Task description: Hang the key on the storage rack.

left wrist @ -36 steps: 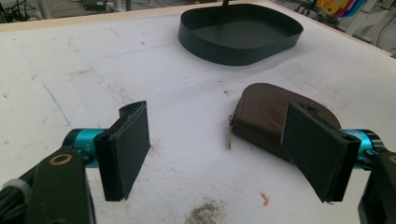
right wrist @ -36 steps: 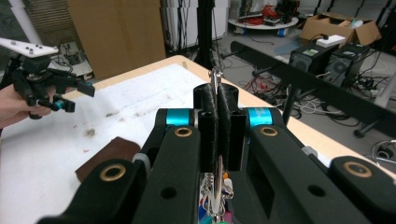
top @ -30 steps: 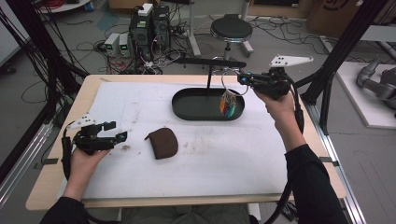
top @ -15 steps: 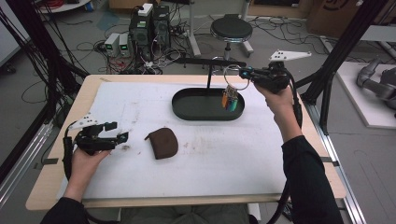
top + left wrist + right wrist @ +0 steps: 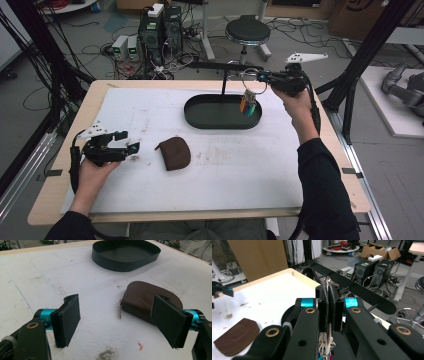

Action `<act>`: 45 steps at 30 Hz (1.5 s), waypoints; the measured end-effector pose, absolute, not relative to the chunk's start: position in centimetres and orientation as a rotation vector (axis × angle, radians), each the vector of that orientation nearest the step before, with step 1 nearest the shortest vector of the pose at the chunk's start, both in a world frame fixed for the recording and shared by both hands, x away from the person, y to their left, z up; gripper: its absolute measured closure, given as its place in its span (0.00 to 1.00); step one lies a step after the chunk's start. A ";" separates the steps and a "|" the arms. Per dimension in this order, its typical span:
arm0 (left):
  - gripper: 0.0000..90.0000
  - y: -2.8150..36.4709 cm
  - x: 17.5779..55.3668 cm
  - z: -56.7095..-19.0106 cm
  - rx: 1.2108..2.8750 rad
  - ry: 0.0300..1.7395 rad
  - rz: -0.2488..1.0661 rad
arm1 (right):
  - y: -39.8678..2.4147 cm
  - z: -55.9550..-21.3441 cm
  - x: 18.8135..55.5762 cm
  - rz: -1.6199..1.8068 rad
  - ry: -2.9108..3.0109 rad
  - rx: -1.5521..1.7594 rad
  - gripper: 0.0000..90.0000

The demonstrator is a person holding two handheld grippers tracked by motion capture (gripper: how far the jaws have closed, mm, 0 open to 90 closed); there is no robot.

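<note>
White padding covers the table (image 5: 150,115). At upper right of the high view, the right claw (image 5: 262,77) is clamped on a key ring (image 5: 248,77) — its colourful tags (image 5: 247,105) dangle over the black tray (image 5: 200,117). Lower left, the left claw (image 5: 131,142) gapes empty beside a brown pouch (image 5: 174,153).

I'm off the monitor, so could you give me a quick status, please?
Right gripper shut on key ring, colourful keys dangling over black tray. Left gripper open beside brown pouch. Hanger bar close behind.
</note>
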State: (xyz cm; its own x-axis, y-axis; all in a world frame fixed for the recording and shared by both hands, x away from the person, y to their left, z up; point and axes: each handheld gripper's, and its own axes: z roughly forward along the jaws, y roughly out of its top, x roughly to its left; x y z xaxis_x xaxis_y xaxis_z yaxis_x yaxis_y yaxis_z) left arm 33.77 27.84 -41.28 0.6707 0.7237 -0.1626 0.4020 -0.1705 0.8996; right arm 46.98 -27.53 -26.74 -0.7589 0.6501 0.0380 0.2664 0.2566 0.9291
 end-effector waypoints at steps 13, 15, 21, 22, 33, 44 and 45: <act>0.26 27.5 33.8 -41.4 1.801 0.892 0.367 | -28.3 -28.0 48.7 1.477 2.171 0.903 0.97; 0.26 27.5 33.8 -41.4 1.801 0.887 0.367 | -28.4 -28.1 48.9 1.478 2.165 0.904 0.97; 0.26 27.4 33.9 -41.4 1.806 0.884 0.363 | -28.7 -28.6 49.6 1.464 2.176 0.925 0.97; 0.26 27.4 33.9 -41.4 1.806 0.883 0.363 | -28.8 -28.6 49.7 1.461 2.174 0.920 0.97; 0.26 27.3 33.8 -41.4 1.807 0.883 0.365 | -29.6 -28.7 50.6 1.457 2.154 0.954 0.98; 0.26 27.5 33.7 -41.6 1.807 0.885 0.363 | -29.3 -29.8 51.6 1.401 2.181 0.998 0.97; 0.26 27.5 33.6 -41.6 1.806 0.886 0.363 | -29.3 -29.9 51.6 1.397 2.176 1.007 0.97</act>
State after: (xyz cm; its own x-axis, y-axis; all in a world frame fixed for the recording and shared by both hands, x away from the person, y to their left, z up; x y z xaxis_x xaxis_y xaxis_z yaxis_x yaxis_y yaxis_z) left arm 33.63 27.52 -41.56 0.6804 0.7158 -0.1572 0.3997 -0.1827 0.8983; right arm 51.65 -29.32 -29.86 -0.6789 0.7307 0.0720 0.3699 0.2557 0.8932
